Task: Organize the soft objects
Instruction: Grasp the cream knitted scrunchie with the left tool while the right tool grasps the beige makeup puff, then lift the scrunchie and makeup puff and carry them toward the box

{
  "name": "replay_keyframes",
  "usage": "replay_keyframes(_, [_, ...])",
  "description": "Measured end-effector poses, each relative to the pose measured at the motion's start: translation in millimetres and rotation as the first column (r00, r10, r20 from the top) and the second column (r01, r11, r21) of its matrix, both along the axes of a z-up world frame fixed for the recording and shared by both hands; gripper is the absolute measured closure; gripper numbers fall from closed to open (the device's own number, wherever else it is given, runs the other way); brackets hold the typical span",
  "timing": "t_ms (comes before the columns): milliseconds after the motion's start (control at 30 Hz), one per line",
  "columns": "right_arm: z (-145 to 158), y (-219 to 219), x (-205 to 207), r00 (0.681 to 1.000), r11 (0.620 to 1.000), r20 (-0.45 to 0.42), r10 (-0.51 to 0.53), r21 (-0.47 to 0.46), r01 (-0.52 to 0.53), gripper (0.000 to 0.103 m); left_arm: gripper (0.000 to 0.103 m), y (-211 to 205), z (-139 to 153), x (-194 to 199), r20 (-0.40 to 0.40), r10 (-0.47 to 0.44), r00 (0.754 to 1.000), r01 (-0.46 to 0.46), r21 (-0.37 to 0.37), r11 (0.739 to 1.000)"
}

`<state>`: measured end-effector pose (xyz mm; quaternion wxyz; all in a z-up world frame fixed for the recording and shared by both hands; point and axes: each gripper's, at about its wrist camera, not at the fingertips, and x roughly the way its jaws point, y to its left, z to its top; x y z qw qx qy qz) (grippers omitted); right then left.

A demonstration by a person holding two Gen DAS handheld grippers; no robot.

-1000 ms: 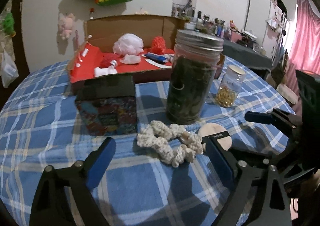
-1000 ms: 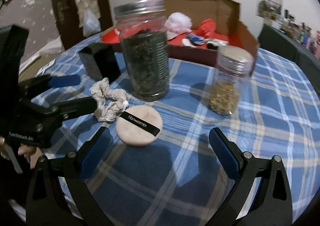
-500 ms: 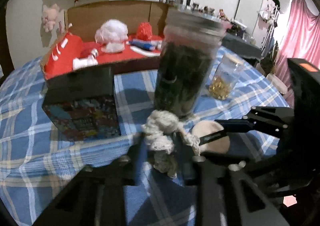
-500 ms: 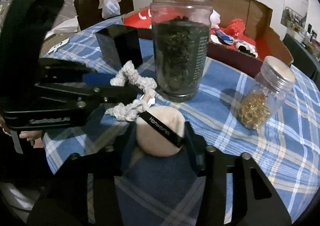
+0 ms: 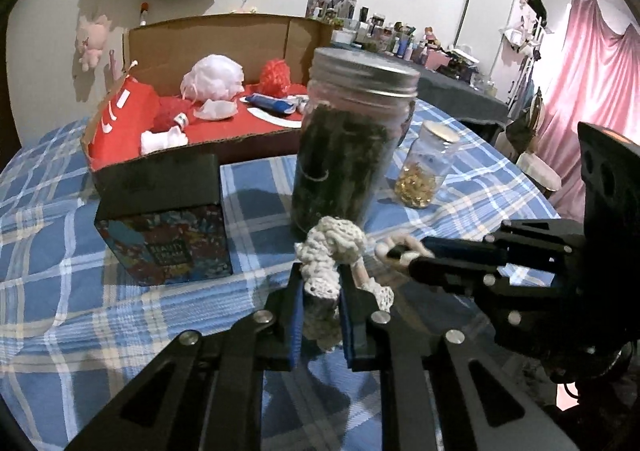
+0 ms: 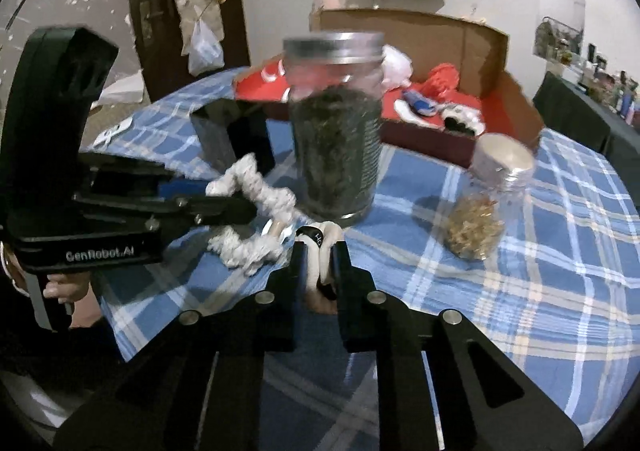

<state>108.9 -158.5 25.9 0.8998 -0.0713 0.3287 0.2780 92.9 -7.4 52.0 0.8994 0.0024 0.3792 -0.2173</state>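
Right gripper is seen clamped on a cream powder puff, squeezed edge-on between the fingers; a black band with white lettering is wrapped across it. To the left, the left gripper is closed on a white crocheted scrunchie, which is bunched around its tips. Just beyond, a tall jar of dark contents is stood on the blue plaid tablecloth. A small jar with golden contents is placed to the right. An open cardboard box is set at the far side.

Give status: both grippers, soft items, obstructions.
Left gripper shut on crochet scrunchie. Right gripper shut on powder puff. Tall jar stands close ahead, before cardboard box.
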Motion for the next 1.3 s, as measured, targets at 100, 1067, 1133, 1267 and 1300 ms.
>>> replay_keyframes(100, [3, -2, -1, 1.000, 1.000, 0.004, -0.009, 0.009, 0.009, 0.091, 0.087, -1, 2, -1, 0.002, -0.005, 1.000, 0.005, -0.001, 1.000])
replay_keyframes(1067, [3, -37, -1, 0.993, 0.993, -0.038, -0.108, 0.032, 0.109, 0.091, 0.087, 40, 8, -8, -0.013, 0.088, 0.996, -0.088, -0.006, 0.996])
replay_keyframes(1133, [3, -41, -1, 0.992, 0.993, -0.039, -0.117, 0.030, 0.118, 0.091, 0.087, 46, 8, -10, -0.013, 0.098, 0.995, -0.098, -0.004, 0.995])
replay_keyframes(1267, [2, -51, 0, 0.988, 0.989, -0.048, -0.144, 0.029, 0.145, 0.091, 0.087, 62, 6, -11, -0.018, 0.133, 0.991, -0.133, 0.007, 0.991])
replay_keyframes(1300, [1, -52, 0, 0.988, 0.988, -0.049, -0.150, 0.029, 0.151, 0.091, 0.087, 66, 6, -12, -0.019, 0.143, 0.990, -0.142, 0.008, 0.990])
